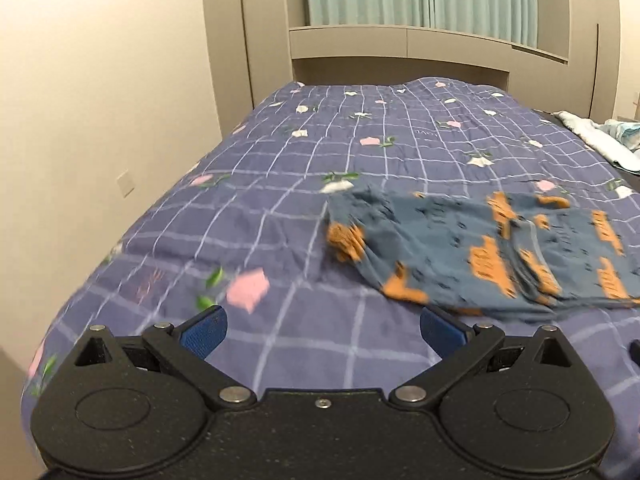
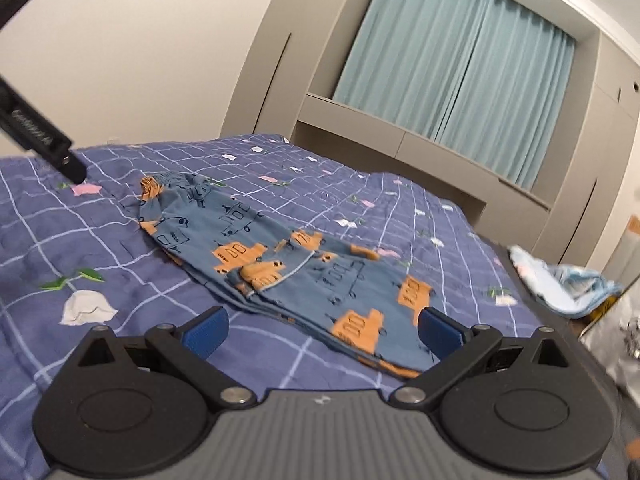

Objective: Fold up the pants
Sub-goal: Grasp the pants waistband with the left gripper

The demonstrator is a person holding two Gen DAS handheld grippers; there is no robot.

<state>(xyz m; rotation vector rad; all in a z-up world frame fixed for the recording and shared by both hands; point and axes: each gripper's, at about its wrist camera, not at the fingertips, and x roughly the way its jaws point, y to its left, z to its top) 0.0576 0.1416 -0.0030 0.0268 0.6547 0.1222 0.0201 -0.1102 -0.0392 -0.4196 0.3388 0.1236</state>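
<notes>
Pants (image 2: 280, 268): already doubled over, lying on the bed (image 1: 304, 200), at 2 o'clock from the left hand-held gripper (image 1: 323, 326).
Left hand-held gripper: wide, empty.
Right hand-held gripper (image 2: 322, 328): wide, empty, hem just ahead.
Advice: pinch all layers together at the hem, fold toward the waistband at 11 o'clock.

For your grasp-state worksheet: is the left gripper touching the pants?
Apart. The left wrist view shows the left gripper open, with bare quilt between its fingers and the pants.
</notes>
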